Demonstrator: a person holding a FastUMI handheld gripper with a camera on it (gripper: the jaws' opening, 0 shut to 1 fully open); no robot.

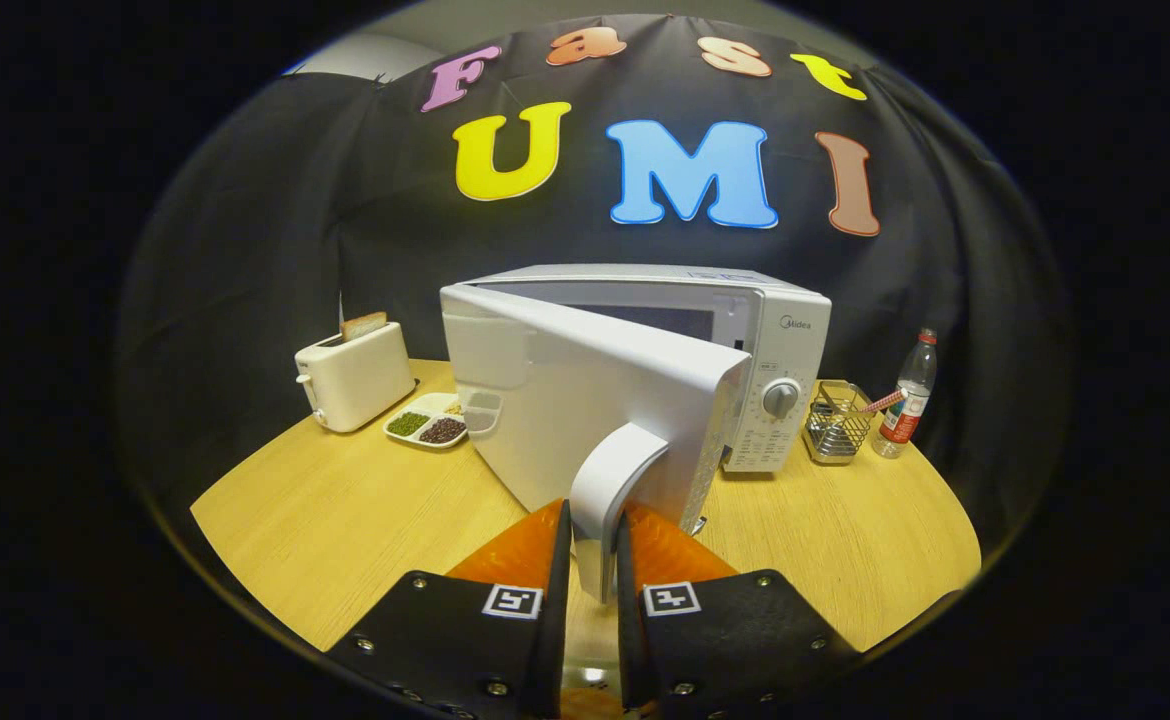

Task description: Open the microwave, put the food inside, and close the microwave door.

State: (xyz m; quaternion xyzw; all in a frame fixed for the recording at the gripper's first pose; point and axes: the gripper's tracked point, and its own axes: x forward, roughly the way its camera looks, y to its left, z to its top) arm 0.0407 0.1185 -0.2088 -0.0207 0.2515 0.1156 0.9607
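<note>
On the worktop (325, 520), the microwave (735, 350) stands centre; toaster (353, 375) and divided dish (429, 420) lie left, wire basket (835, 422) and bottle (907, 395) right.

On the round wooden table (325, 510) I see a white toaster (355, 377) with bread (363, 324) poking up, a divided dish (427, 421) beside it, and far across, a wire basket (837, 421) next to a bottle (907, 396)

The microwave (785, 330) bears the brand "Midea" above its dial.
</note>
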